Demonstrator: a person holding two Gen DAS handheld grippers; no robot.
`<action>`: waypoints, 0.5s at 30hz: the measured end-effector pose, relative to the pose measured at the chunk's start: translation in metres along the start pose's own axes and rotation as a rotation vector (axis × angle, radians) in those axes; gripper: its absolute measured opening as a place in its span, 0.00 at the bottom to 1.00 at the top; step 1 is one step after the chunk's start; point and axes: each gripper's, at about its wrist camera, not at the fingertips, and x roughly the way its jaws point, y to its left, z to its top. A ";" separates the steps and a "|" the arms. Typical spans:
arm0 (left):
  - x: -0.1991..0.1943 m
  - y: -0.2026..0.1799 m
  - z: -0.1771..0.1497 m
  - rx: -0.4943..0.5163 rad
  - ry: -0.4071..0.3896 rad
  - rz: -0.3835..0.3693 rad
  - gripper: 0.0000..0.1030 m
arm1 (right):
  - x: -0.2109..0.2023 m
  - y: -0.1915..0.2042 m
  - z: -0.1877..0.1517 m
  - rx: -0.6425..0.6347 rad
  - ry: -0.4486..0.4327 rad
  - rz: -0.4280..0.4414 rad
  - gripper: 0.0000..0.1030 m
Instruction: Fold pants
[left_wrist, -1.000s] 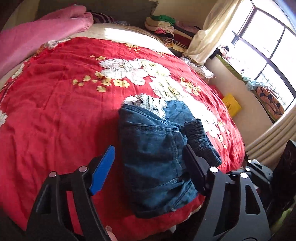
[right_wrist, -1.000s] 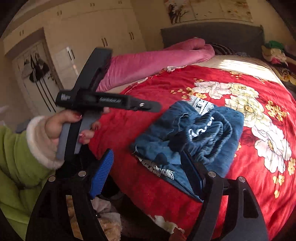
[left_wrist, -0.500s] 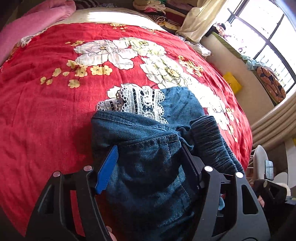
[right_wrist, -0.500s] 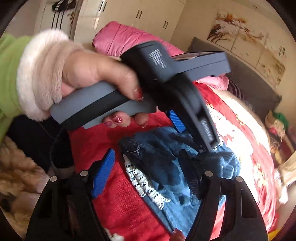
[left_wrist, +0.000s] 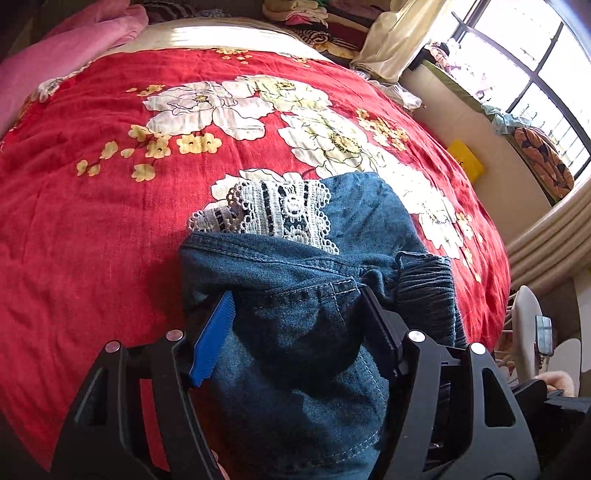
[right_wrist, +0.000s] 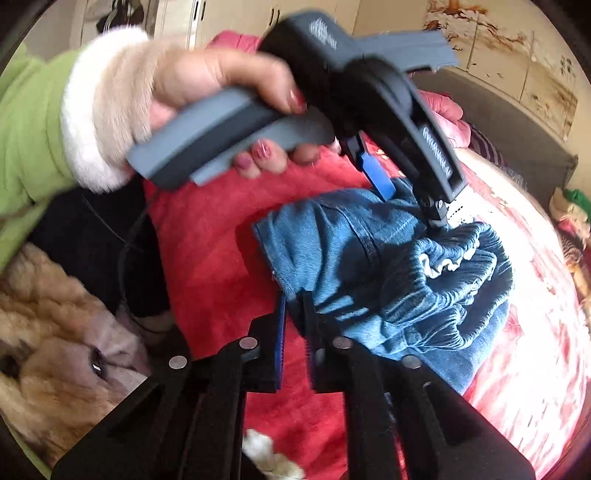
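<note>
On the red flowered bedspread (left_wrist: 92, 221) the denim pants (left_wrist: 295, 350) are lain near the bed's near edge, already bundled into a thick pile, with white lace trim (left_wrist: 273, 214) showing at the far side and the gathered elastic waistband (right_wrist: 454, 280) turned toward the window side. That spot has probably been chosen so that both tools can be brought onto the cloth from the edge where the person stands. A pink blanket (left_wrist: 62, 59) is heaped at the head of the bed, well clear of the work.

The left gripper (left_wrist: 295, 310) is held over the middle of the pile, its jaws spread wide with a hump of denim risen between them; the blue pad (left_wrist: 214, 339) is seen touching the cloth, but the fold is not yet pinched. The hand (right_wrist: 207, 85) in a fur-cuffed green sleeve (right_wrist: 33, 122) is seen wrapped around its handle in the right wrist view.

The right gripper (right_wrist: 293, 321) has just been closing, and its jaws are now drawn nearly together at the near corner of the pants, where a thin edge of denim appears to be nipped between them, presumably to lift that corner.
</note>
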 end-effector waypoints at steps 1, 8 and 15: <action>0.000 0.000 0.000 0.000 0.000 -0.001 0.57 | -0.008 0.000 0.004 0.004 -0.026 0.005 0.17; -0.002 0.004 0.002 -0.006 0.002 -0.007 0.57 | -0.012 0.024 0.039 -0.109 -0.118 0.027 0.29; -0.002 0.003 0.002 -0.002 0.000 -0.003 0.57 | 0.049 0.033 0.046 -0.172 0.011 -0.032 0.02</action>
